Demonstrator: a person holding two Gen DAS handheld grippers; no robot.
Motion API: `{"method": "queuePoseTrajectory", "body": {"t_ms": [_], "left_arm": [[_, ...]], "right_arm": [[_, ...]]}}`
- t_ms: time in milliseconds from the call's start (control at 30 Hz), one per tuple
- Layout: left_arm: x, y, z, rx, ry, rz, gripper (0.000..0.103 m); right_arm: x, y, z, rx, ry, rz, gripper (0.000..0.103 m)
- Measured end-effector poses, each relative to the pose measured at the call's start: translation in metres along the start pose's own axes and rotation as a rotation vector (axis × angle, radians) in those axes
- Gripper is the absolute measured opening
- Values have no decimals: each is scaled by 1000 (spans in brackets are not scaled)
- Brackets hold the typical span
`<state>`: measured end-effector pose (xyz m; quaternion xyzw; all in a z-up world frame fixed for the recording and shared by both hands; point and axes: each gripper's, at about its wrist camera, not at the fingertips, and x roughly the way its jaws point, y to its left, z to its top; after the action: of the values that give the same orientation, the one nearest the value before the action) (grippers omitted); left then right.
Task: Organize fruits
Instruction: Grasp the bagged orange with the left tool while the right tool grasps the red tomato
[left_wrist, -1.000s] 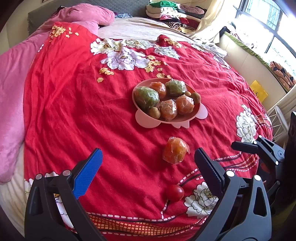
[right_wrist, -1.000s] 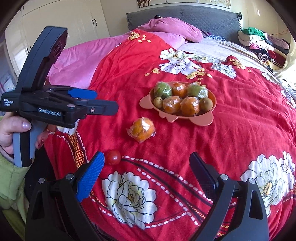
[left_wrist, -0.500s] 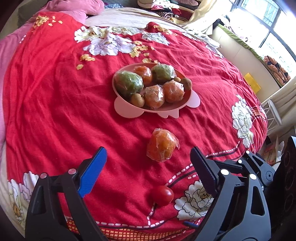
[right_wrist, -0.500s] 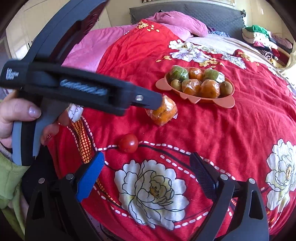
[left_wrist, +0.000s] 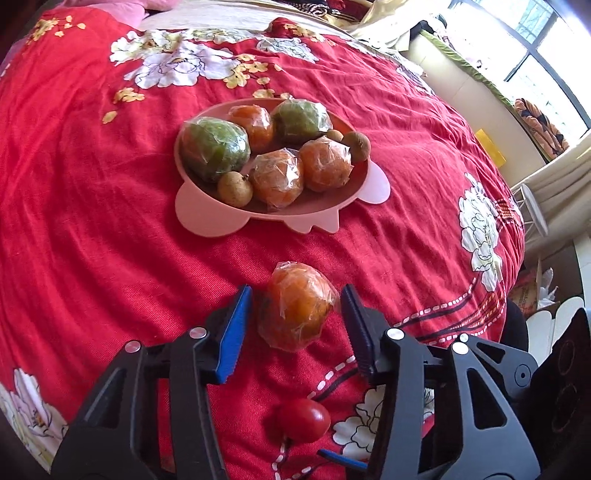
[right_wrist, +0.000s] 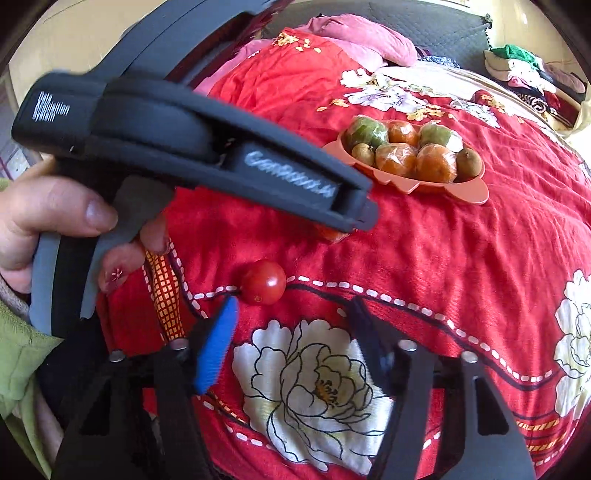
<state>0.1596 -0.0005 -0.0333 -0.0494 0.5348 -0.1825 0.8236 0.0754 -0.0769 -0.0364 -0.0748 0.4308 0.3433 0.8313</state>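
A plastic-wrapped orange (left_wrist: 295, 310) lies on the red bedspread between the fingers of my left gripper (left_wrist: 295, 314), which stands open around it with a small gap each side. A small red tomato (left_wrist: 303, 424) lies nearer, under that gripper; it also shows in the right wrist view (right_wrist: 264, 282). A pink plate (left_wrist: 207, 221) farther back holds several wrapped oranges, two green fruits and small brown fruits. My right gripper (right_wrist: 291, 325) is open and empty, just short of the tomato. The left gripper's body hides most of the orange in the right wrist view.
The red floral bedspread (left_wrist: 92, 240) covers the bed. A pink pillow (right_wrist: 362, 37) and a clothes pile (right_wrist: 524, 70) lie at the far end. The bed's edge, a white rack (left_wrist: 532, 206) and a window are to the right.
My left gripper moved forward and down until its fingers came either side of the wrapped orange, and narrowed. My right gripper moved closer to the tomato.
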Motion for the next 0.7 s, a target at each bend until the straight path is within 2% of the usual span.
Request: {"method": "queuePoseTrajectory", "body": {"t_ms": [133,400,700], "left_arm": [[6,3,2,-4,10,-4,33],[8,8,5,-14,10,-22,32],[10,11,7,-23,9,-34,31]], "right_arm": [[5,3,4,-12,-6,13,48],[17,12,10,-53,0,28,30],[25,23,9,-92,-6,14,27]]}}
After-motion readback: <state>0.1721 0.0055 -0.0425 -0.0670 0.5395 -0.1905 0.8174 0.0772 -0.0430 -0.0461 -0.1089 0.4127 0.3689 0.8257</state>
